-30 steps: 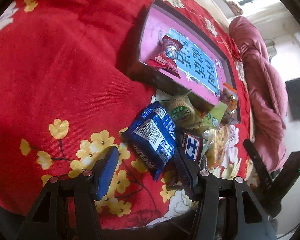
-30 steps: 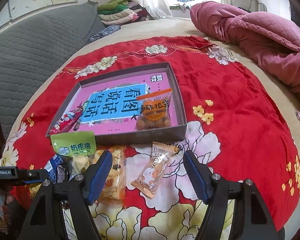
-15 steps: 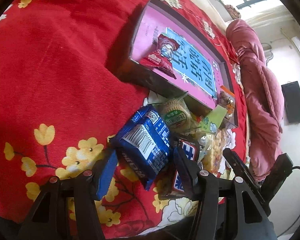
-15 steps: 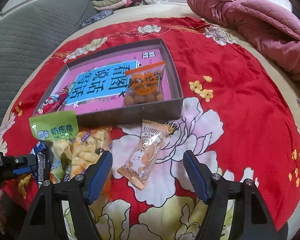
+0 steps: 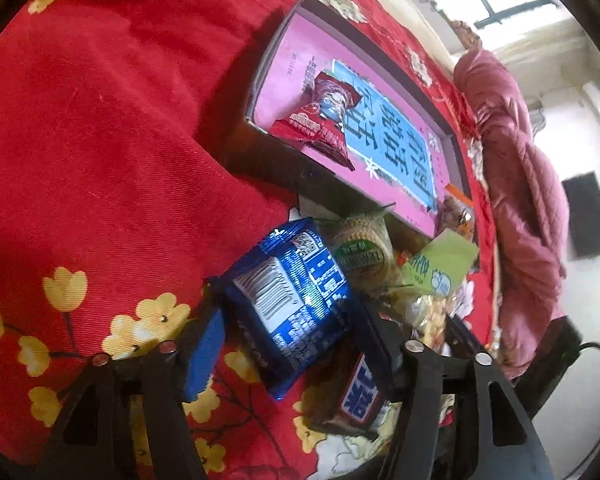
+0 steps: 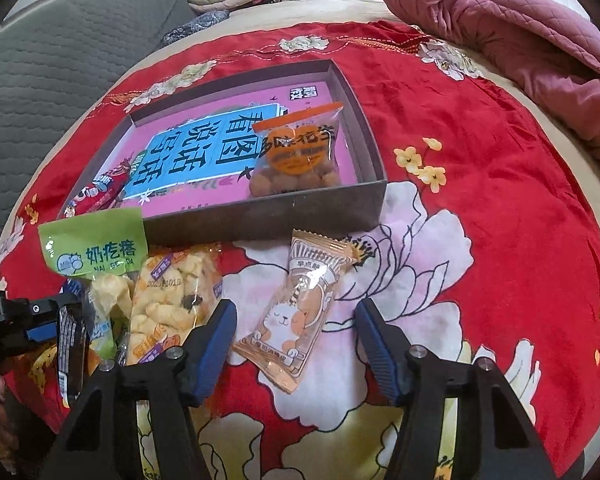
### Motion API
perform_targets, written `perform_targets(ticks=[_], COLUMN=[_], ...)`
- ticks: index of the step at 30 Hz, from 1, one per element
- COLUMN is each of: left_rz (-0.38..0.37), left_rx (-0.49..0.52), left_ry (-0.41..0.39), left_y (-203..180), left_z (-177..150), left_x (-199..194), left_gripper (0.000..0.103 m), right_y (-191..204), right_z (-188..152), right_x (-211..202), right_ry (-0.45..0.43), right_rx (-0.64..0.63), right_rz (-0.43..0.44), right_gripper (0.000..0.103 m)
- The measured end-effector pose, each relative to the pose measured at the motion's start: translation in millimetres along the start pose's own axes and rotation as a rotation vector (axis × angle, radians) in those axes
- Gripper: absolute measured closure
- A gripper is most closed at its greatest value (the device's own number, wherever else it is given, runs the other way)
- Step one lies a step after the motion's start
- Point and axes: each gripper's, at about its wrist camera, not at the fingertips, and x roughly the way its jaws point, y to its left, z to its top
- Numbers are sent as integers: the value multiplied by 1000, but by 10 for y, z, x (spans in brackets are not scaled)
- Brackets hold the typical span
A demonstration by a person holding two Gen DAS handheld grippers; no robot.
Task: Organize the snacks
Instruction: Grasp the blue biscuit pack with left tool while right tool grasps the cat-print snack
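Observation:
My left gripper (image 5: 288, 344) is open, its jaws on either side of a blue snack pack (image 5: 290, 300) that lies on the red cloth. A dark bar (image 5: 360, 396) lies under its right finger. My right gripper (image 6: 296, 340) is open around a tan bunny-print pack (image 6: 296, 316). A shallow grey box (image 6: 284, 216) with a pink and blue liner holds an orange nut bag (image 6: 300, 156) and a red pack (image 5: 320, 120). A green-topped bag (image 6: 96, 252) and a yellow puff bag (image 6: 172, 300) lie in front of the box.
A round green-label pack (image 5: 360, 256) lies by the box's near wall (image 5: 300, 176). A pink quilt (image 6: 520, 40) is heaped at the back right, a grey cushion (image 6: 60, 60) at the back left. The floral red cloth (image 6: 500, 200) covers the bed.
Both grippers have moved forward and down. The blue pack now sits between my left jaws, and the bunny pack now sits between my right jaws. Both stay open.

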Motion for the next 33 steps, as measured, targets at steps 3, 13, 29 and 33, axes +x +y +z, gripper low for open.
perform_targets(ticks=[3,13,29,33], left_rz=[-30,67,123,104], left_rx=[-19,64,142,146], left_ry=[-7,-18,-43,-77], left_y=[16,-165,-218,-224], left_z=[-1,-54,-37,-26], left_x=[0,35,-103,-251], left_gripper=[32,31,48,48], right_y=[-9,73,113,107], right_z=[8,8,-23,-14], right_x=[30,96,15,-33], right_ry=[-1,-4,-28,-46], right_rx=[9,-63,-98,-92], right_rz=[5,-32,-14,5], right_gripper=[41,61,78,78])
